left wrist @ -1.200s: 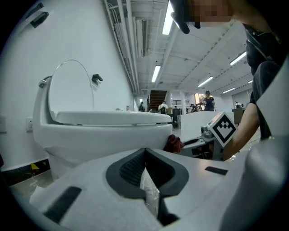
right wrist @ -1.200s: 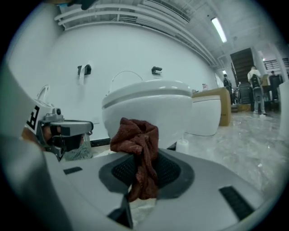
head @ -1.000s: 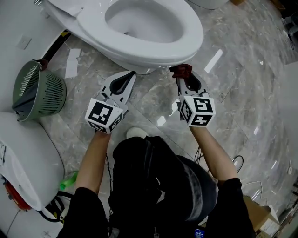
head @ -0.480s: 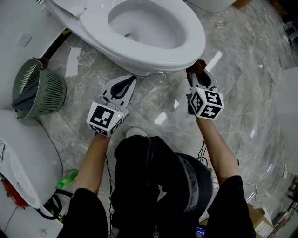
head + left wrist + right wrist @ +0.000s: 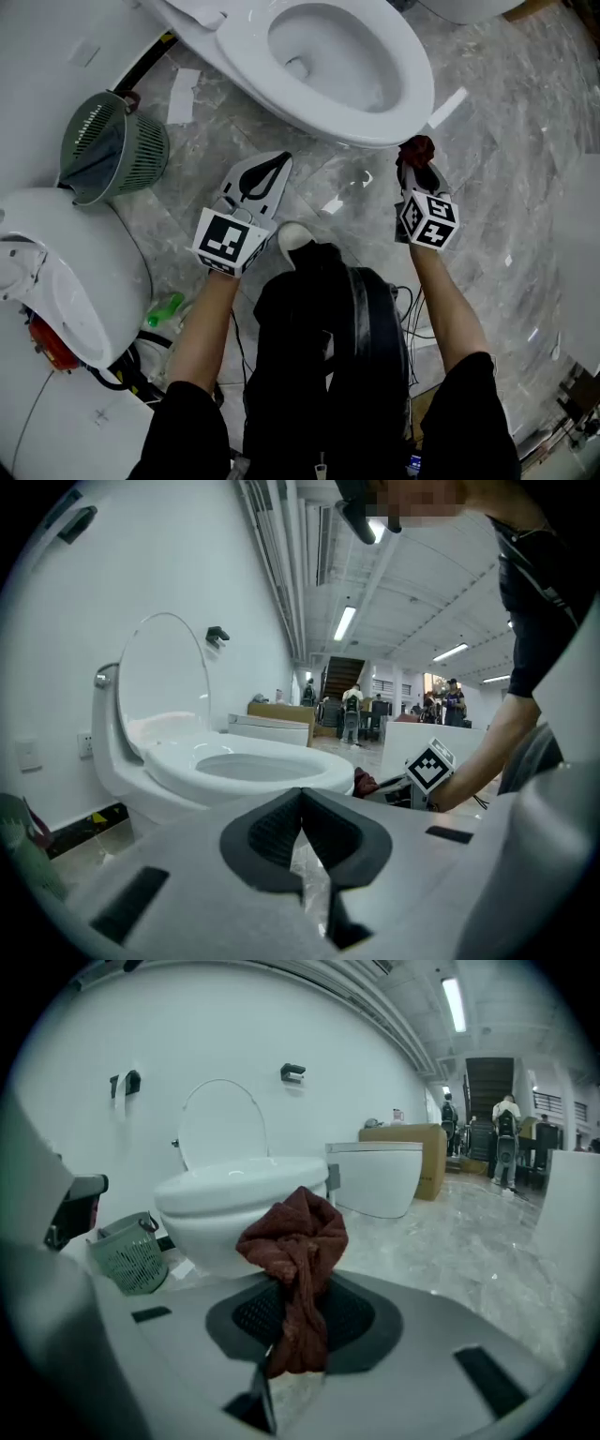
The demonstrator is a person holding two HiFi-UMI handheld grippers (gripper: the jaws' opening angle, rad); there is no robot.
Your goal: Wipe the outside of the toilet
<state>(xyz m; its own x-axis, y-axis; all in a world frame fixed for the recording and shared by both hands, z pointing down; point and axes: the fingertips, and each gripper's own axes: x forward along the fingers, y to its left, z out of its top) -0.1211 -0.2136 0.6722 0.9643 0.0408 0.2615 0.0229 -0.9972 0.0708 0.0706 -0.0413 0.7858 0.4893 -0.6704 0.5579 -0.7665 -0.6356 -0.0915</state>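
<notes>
- My right gripper (image 5: pixel 418 161) was clamped on a bunched red cloth (image 5: pixel 295 1241), which stuck out past the tips along the jaws.
- My left gripper (image 5: pixel 302 795) was shut with nothing in it (it hung low, near the bowl's front).
- The toilet (image 5: pixel 412 89) stood ahead, lid up. In the head view its long axis ran from the hinge at upper left to the nose at lower right, nose towards my right gripper.
- The cloth sat just beside the bowl's front, under the rim. I couldn't confirm contact.
- I judged this to be the wipe of the outer front. Next I needed to press the cloth to the porcelain and sweep round the curve.
</notes>
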